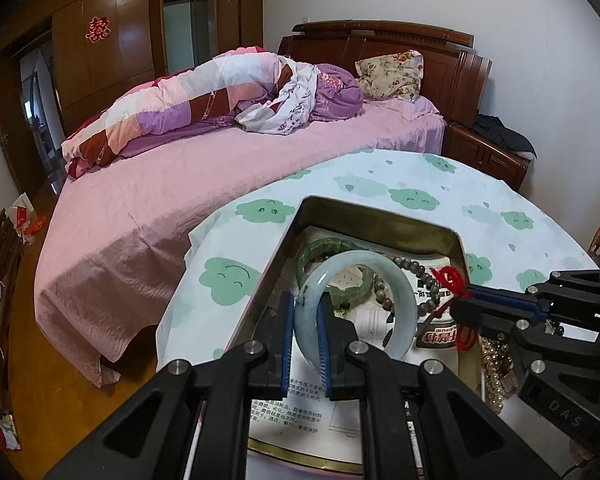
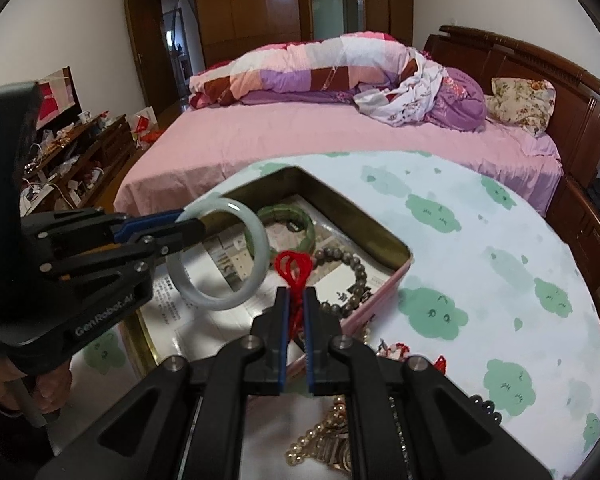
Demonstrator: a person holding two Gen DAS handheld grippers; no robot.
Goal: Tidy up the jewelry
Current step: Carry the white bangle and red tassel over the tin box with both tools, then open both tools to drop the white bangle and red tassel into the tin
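My left gripper [image 1: 305,304] is shut on a pale jade bangle [image 1: 404,300] and holds it above the open metal tin [image 1: 380,216]. From the right wrist view the left gripper [image 2: 188,224] grips the bangle [image 2: 260,248] at its rim. My right gripper [image 2: 296,300] is shut on a red string cord [image 2: 294,268], held over the tin's near edge [image 2: 400,248]; it shows in the left wrist view [image 1: 460,296] with the cord [image 1: 450,278]. Inside the tin lie a green bangle [image 2: 306,228] and a dark bead bracelet [image 2: 358,268] on printed paper.
The tin sits on a round table with a white cloth with green clouds [image 2: 480,272]. A pearl strand [image 1: 494,376] and gold jewelry [image 2: 320,448] lie beside the tin near me. A bed with pink sheet [image 2: 300,136] stands behind the table.
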